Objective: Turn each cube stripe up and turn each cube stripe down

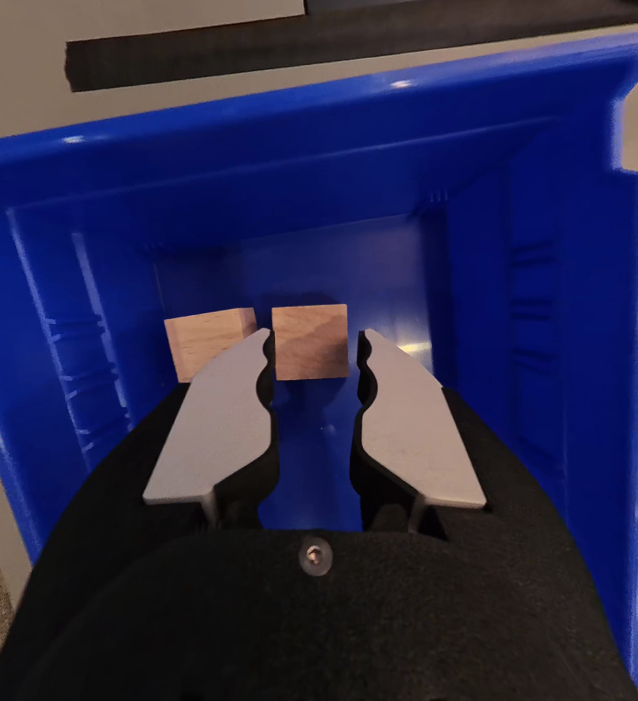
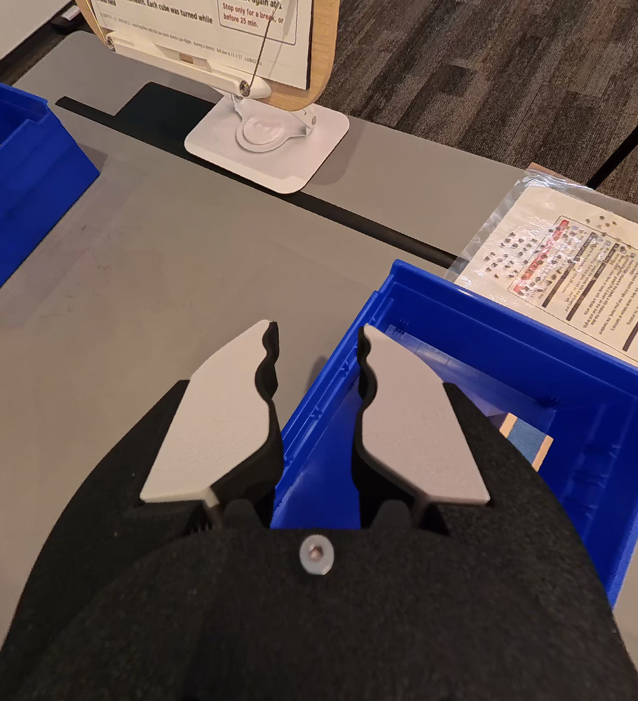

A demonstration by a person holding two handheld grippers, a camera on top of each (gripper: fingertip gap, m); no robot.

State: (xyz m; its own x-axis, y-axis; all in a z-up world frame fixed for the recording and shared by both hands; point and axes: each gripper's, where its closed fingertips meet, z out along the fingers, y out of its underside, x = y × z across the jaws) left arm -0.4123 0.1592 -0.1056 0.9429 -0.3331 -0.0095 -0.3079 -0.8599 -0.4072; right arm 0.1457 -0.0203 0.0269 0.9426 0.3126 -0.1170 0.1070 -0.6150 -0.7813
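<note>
In the left wrist view my left gripper (image 1: 314, 333) is open inside a blue bin (image 1: 310, 159). A darker wooden cube (image 1: 310, 341) sits on the bin floor between and just beyond the fingertips, plain face up, not gripped. A lighter wooden cube (image 1: 207, 337) lies to its left, partly hidden by the left finger. In the right wrist view my right gripper (image 2: 317, 328) is open and empty above the left wall of a second blue bin (image 2: 518, 341). A cube with a blue stripe up (image 2: 526, 440) lies in that bin, partly hidden by the gripper.
A grey table (image 2: 139, 284) carries a white stand holding a wooden board with a printed sheet (image 2: 268, 140) at the back. A bagged printed sheet (image 2: 575, 265) lies at the right. The first blue bin (image 2: 14, 182) shows at the left edge.
</note>
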